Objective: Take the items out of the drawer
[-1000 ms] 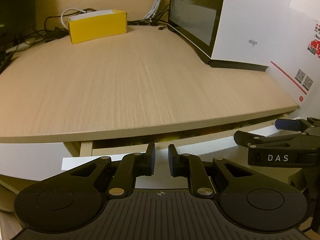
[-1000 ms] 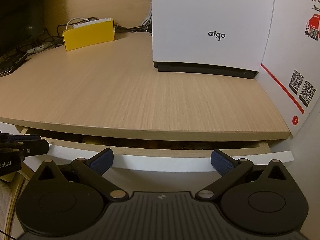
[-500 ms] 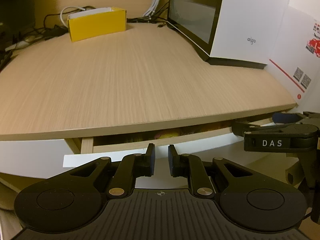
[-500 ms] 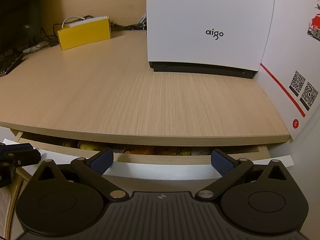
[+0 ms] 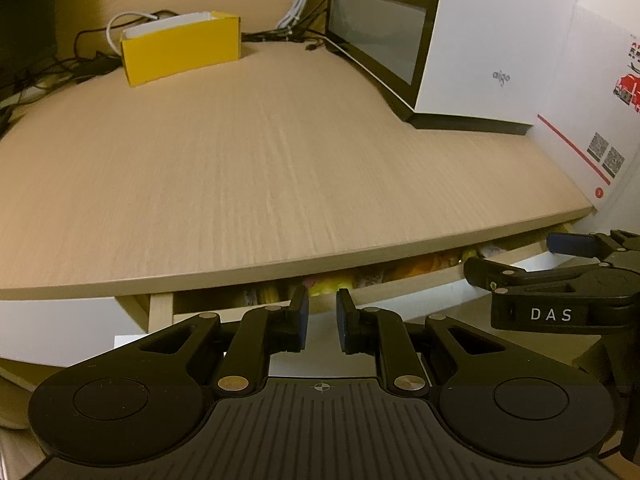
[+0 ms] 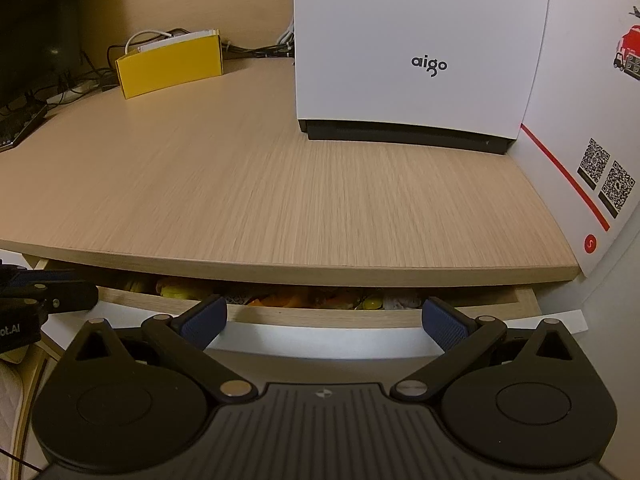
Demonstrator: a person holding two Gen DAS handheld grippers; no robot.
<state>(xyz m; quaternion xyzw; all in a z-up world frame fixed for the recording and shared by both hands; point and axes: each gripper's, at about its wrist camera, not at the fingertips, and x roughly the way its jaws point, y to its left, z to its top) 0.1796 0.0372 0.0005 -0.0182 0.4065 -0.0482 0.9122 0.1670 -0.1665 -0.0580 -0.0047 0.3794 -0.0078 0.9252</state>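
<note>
Desk (image 6: 280, 200); aigo box (image 5: 380, 20) glass side left-view only.

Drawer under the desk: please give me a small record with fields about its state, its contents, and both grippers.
drawer: partly open under the desk top
contents: yellow and orange items, kinds unclear
left gripper: narrow gap, holds nothing visible, before drawer front
right gripper: wide open, empty
on desk: yellow box, white aigo case

The drawer (image 6: 304, 314) sits partly open under the desk (image 6: 280, 200); on the desk, the box (image 6: 170, 64) lies left of the computer case (image 6: 416, 52).
</note>
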